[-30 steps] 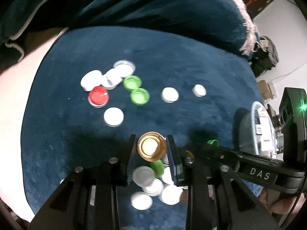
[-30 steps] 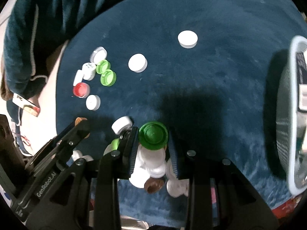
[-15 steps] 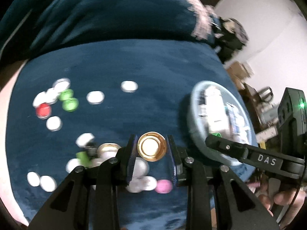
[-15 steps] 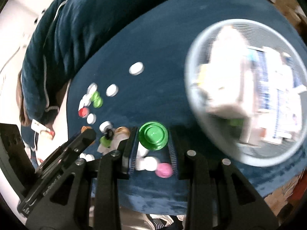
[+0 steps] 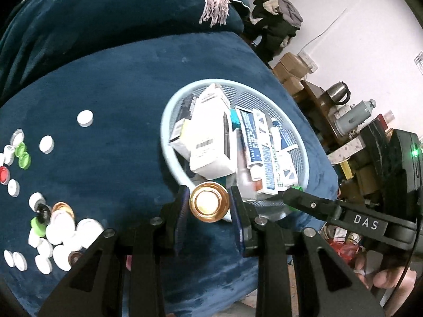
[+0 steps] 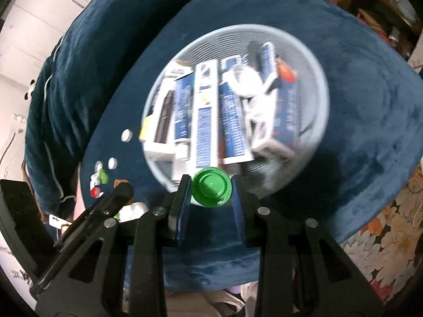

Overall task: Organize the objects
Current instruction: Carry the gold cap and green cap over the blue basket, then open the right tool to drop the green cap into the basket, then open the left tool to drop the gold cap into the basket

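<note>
Over the near rim of the pale blue basket (image 5: 169, 158): left tongs (image 5: 209, 206) clamp a gold cap (image 5: 208, 205), right tongs (image 6: 210, 191) clamp a green cap (image 6: 211, 190). Loose caps (image 5: 63, 235) sit on the blue blanket (image 5: 119, 179), well left.

Both wrist views look steeply down, close over the blue-covered tabletop (image 5: 111, 111). Both share the mesh basket (image 5: 169, 121) of boxes; left view also catches room clutter at right.

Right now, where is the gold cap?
The gold cap is pinched in the left claw, low in the middle of the left wrist view, at the near rim of the basket.
</note>
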Tool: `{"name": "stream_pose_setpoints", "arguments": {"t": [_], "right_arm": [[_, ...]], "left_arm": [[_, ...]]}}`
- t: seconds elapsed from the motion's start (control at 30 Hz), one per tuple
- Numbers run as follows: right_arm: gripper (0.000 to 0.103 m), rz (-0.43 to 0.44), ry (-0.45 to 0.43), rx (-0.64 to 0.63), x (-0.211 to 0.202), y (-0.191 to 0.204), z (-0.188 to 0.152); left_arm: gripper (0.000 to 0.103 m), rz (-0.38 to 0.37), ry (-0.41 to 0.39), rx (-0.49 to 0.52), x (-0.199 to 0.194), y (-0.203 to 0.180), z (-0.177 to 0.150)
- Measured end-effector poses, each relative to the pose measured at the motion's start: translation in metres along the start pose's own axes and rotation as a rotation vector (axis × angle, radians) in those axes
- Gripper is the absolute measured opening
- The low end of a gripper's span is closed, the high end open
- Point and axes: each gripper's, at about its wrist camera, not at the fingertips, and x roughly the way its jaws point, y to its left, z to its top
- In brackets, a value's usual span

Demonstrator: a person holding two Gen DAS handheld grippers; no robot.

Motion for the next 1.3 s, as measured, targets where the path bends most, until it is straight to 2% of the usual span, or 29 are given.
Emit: {"name": "stream_pose_setpoints", "arguments": {"t": [0.13,0.37,0.47,0.53,0.9,1.23,1.27,1.3], "right_arm": [[0.031,-0.074,0.005,-0.025,0.006,0.000,0.003],[0.032,-0.138,0.009,-0.046,0.012,0.000,0.008],[0.036,-0.100,-0.001,-0.020,0.008,-0.009,0.010],[0.045,-0.090,-0.028,0.011,0.000,-0.016,0.010],[0.047,-0.032,-0.201,0.199,-0.039,-0.045,0.009],[0.047,-0.020,-0.209,0.182,-0.037,-0.044,0.014],[0.047,-0.020,-0.208,0.175,-0.037,-0.044,0.015],[0.047,-0.022,-0.208,0.170,-0.037,-0.045,0.015]], "left_arm": [[0.031,-0.007,0.010,0.001,0.008,-0.004,0.001],[0.031,-0.020,0.021,-0.004,0.016,-0.008,0.002],[0.031,-0.027,0.019,0.003,0.017,-0.013,0.002],[0.031,-0.039,0.022,0.006,0.019,-0.019,0.001],[0.031,-0.090,0.050,0.124,0.032,-0.075,-0.008],[0.031,-0.056,0.026,0.201,0.046,-0.103,-0.010],[0.034,-0.060,0.027,0.198,0.045,-0.102,-0.010],[0.043,-0.063,0.026,0.196,0.044,-0.101,-0.009]]}}
